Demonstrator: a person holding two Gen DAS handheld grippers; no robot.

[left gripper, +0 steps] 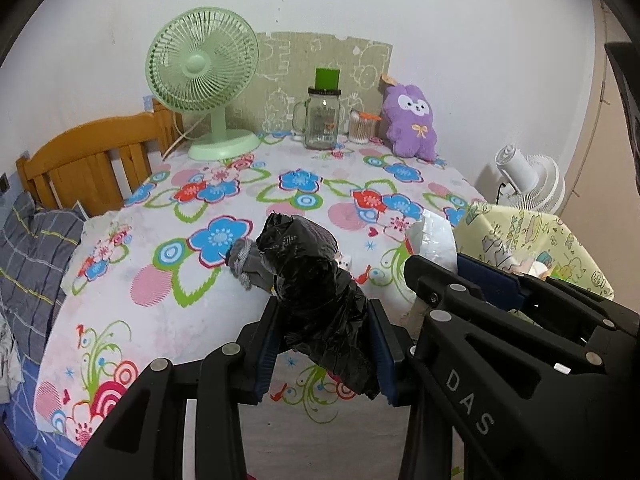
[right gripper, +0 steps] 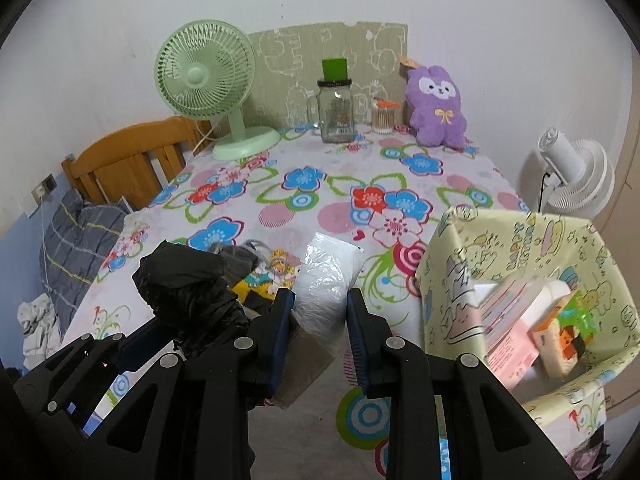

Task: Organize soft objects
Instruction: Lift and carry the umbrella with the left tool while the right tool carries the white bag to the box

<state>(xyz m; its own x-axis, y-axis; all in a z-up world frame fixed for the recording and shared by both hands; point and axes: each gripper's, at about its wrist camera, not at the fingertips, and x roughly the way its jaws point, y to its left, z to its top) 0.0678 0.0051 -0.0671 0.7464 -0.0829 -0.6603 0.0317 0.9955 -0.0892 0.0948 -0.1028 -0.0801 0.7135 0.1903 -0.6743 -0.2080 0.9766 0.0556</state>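
In the left wrist view my left gripper (left gripper: pixel 326 344) is shut on a crumpled black plastic bag (left gripper: pixel 316 280), which stands up between the blue pads above the flowered tablecloth (left gripper: pixel 160 312). Behind the bag lies a grey cloth bundle (left gripper: pixel 244 260). In the right wrist view my right gripper (right gripper: pixel 320 332) is shut on a white plastic-wrapped pack (right gripper: pixel 324 276), held just above the table. The black bag (right gripper: pixel 188 284) shows at its left. A cartoon-print cloth (right gripper: pixel 272 272) lies behind the two. A pale yellow patterned fabric bin (right gripper: pixel 520 240) stands open at the right, with packs inside.
Along the back wall stand a green desk fan (right gripper: pixel 204 76), a glass jar (right gripper: pixel 336 108), a cotton-swab tub (right gripper: pixel 382 118) and a purple plush toy (right gripper: pixel 436 104). A white fan (right gripper: pixel 576 176) stands off the table at the right. A wooden headboard (right gripper: pixel 132 152) and a grey plaid pillow (right gripper: pixel 76 244) are at the left.
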